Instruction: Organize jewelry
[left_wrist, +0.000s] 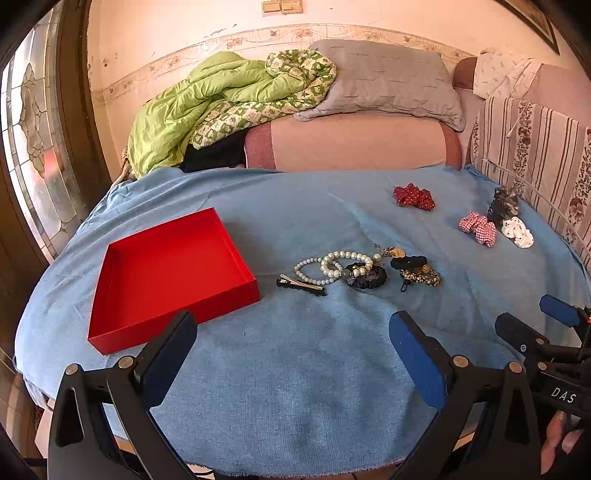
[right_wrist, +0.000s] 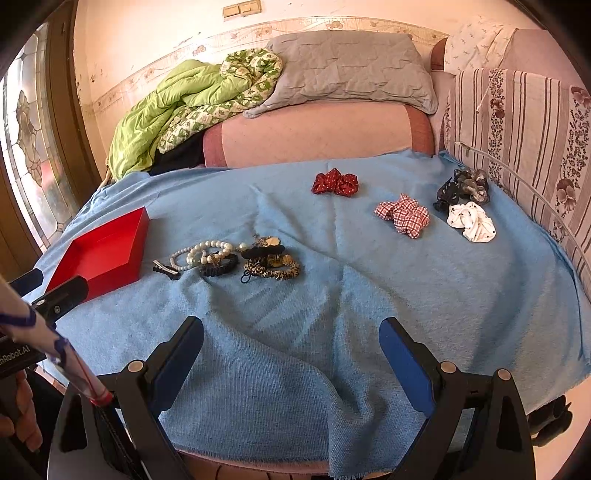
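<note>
Left gripper (left_wrist: 293, 354) spread wide, holding nothing, above the blue cloth (left_wrist: 295, 387). Right gripper (right_wrist: 291, 360) likewise spread and empty. Red box (left_wrist: 166, 273) open at ten o'clock of the left gripper. Pearl bracelets (left_wrist: 332, 264), hair clip (left_wrist: 301, 285) and dark scrunchies (left_wrist: 415, 271) clustered at twelve o'clock; four scrunchies (right_wrist: 404, 216) and a claw clip (right_wrist: 445, 194) well apart at two o'clock

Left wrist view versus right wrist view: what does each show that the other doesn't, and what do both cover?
Only the left wrist view shows the whole red box, all four walls, nothing inside. Only the right wrist view shows a striped sleeve cutting across its lower left corner. Both show the pearl bracelets, black hair clip, leopard scrunchie, and red dotted scrunchie on the blue cloth, with both hand-held grippers open.
</note>
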